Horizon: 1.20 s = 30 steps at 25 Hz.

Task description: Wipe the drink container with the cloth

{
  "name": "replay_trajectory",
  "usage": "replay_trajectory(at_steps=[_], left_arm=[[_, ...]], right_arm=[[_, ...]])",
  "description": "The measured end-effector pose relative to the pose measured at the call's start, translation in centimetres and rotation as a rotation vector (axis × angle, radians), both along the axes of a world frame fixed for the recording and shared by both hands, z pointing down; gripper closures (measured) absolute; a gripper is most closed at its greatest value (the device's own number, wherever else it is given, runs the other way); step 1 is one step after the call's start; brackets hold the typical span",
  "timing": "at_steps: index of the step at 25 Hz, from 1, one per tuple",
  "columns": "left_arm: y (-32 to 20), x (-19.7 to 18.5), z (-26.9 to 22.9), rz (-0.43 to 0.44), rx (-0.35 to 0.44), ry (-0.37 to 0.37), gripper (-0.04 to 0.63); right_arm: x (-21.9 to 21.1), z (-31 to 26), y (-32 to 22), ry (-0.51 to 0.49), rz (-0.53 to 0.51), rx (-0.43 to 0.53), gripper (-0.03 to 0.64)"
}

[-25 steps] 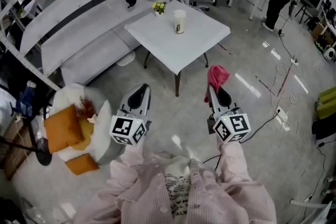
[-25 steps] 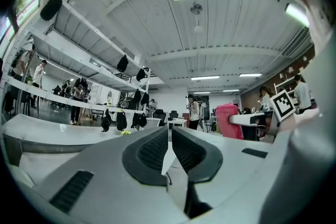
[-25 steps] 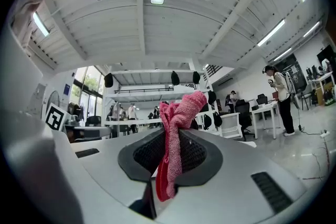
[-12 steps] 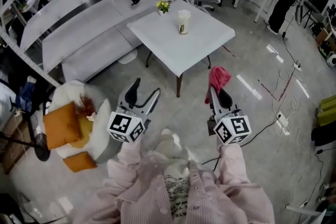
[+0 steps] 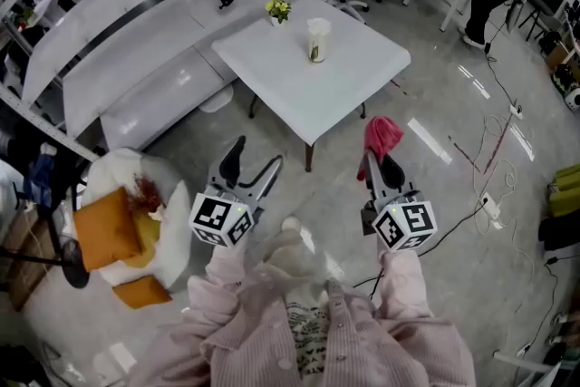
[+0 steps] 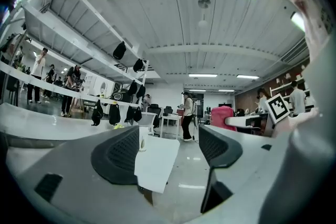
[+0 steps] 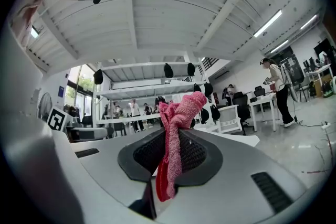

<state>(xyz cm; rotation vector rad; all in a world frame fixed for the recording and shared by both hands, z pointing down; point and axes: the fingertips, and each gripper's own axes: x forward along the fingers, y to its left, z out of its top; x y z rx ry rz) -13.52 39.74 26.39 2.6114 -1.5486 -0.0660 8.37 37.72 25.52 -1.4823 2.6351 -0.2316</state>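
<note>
**A light, tippable cup and a limp cloth: hold one low, bunch the other**

The drink container (image 5: 315, 39) stands upright near the middle of the white surface (image 5: 358, 82), just beside a small yellow-flowered plant (image 5: 277, 10). It is well apart from both tongs, which are held out over the floor short of the surface's near corner.

It looks like a tall, pale, lidded takeaway cup, so I judge it light, thin-walled and easy to knock over or dent. A smooth wall would also slip under hard pads. The safest hold is probably around the body, below the lid and at or under mid-height. The pressure should be just enough to steady it, because a squeeze near the top could pop the lid or crush the wall.

The left tongs (image 5: 256, 154) suit that job. Their jaws have just been opening and now stand spread wide, with nothing between them but the distant surface.

The right tongs (image 5: 384, 169) are pinching the pink cloth (image 5: 381, 133). The cloth is soft and floppy. A bunched fold stands up past the tips and a tail hangs below the pads. That free fold is the part to press on the cup, since a limp fabric only wipes where it is backed or pulled taut. Wiping the cup unsupported would likely push it over.
</note>
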Motion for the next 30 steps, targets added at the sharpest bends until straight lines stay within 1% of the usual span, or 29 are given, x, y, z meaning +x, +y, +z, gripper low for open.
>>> replay_trajectory(at_steps=[8, 15, 20, 23, 30], left_arm=[[-8.8, -1.5, 0.7, 0.036, -0.034, 0.007, 0.261], [-15.8, -1.8, 1.4, 0.09, -0.048, 0.015, 0.261], [-19.1, -0.9, 1.8, 0.134, -0.049, 0.003, 0.261], [-20.6, -0.4, 2.3, 0.153, -0.062, -0.002, 0.262], [-24.3, -0.1, 3.4, 0.157, -0.089, 0.001, 0.261]], right_arm=[[-1.2, 0.6, -7.9, -0.003, 0.042, -0.03, 0.572], [-1.1, 0.6, -13.8, 0.001, 0.098, -0.025, 0.572], [-0.4, 1.1, -16.1, -0.009, 0.14, -0.022, 0.572], [-0.3, 1.4, -17.1, -0.007, 0.151, -0.028, 0.572], [-0.3, 1.9, -20.5, 0.004, 0.153, -0.041, 0.572]])
